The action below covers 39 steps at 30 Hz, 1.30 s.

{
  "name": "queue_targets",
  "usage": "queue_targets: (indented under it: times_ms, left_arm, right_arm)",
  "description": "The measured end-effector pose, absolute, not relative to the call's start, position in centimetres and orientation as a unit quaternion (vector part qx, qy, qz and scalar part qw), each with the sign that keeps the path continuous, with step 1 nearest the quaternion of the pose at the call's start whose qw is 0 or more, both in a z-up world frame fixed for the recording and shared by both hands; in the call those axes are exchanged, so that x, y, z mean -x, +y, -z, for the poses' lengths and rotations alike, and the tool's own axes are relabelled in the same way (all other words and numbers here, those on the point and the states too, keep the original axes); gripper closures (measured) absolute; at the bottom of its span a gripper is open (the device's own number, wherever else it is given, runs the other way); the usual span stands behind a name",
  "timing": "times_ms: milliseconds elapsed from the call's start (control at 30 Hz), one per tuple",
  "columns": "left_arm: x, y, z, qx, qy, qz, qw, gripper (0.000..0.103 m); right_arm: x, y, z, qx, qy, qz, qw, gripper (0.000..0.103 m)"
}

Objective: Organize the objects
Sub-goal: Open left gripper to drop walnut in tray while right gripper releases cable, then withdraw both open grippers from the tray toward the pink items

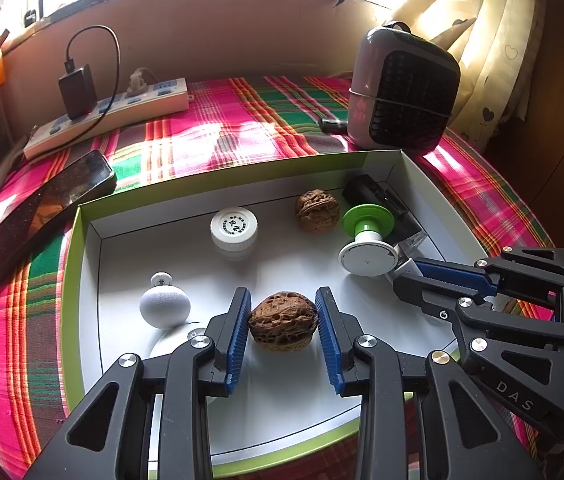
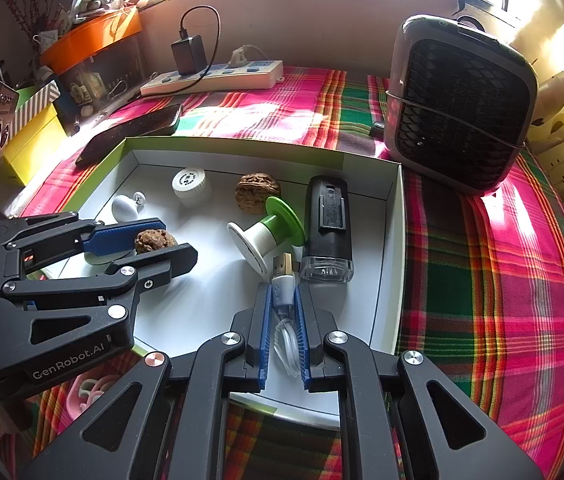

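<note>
left gripper (image 1: 283, 322) fingers straddle near walnut (image 1: 283, 321), pinch uncertain | right gripper (image 2: 283, 322) fingers pinch usb cable (image 2: 283, 292) | far walnut (image 1: 317, 210) at 12 o'clock in tray (image 1: 70, 280)

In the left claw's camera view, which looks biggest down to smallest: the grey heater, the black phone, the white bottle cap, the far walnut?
1. Grey grilled heater and flat black phone: too alike to rank.
2. Round white ribbed bottle cap and far brown wrinkled walnut: near equal.
</note>
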State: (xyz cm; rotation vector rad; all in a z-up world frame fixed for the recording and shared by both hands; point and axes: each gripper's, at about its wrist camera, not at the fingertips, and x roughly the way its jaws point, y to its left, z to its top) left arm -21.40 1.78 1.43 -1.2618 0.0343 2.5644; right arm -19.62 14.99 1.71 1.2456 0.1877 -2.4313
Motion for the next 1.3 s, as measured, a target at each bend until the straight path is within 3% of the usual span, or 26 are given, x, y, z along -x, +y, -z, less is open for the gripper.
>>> queue_targets:
  times_ms: [500, 633, 867, 1000, 1300]
  left_arm:
    - [21.4, 1.6, -1.5, 0.441, 0.010, -0.888, 0.131, 0.062]
    - [21.2, 1.4, -1.7, 0.440, 0.008, -0.889, 0.129, 0.061]
    - [20.6, 1.3, -2.5, 0.433, 0.006, -0.892, 0.129, 0.060]
    - [19.9, 1.1, -3.1, 0.428, 0.003, -0.895, 0.127, 0.060]
    - [17.8, 0.7, -4.6, 0.410, 0.000, -0.903, 0.126, 0.060]
  right_arm:
    - [19.4, 15.0, -1.7, -0.446, 0.060, 0.871, 0.195, 0.087]
    - [19.3, 15.1, -1.8, -0.445, 0.057, 0.872, 0.193, 0.078]
    - [18.7, 15.3, -2.5, -0.438, 0.052, 0.877, 0.190, 0.078]
    - [18.2, 15.4, -2.9, -0.433, 0.049, 0.880, 0.188, 0.070]
    - [16.5, 15.5, -4.0, -0.420, 0.045, 0.887, 0.187, 0.070]
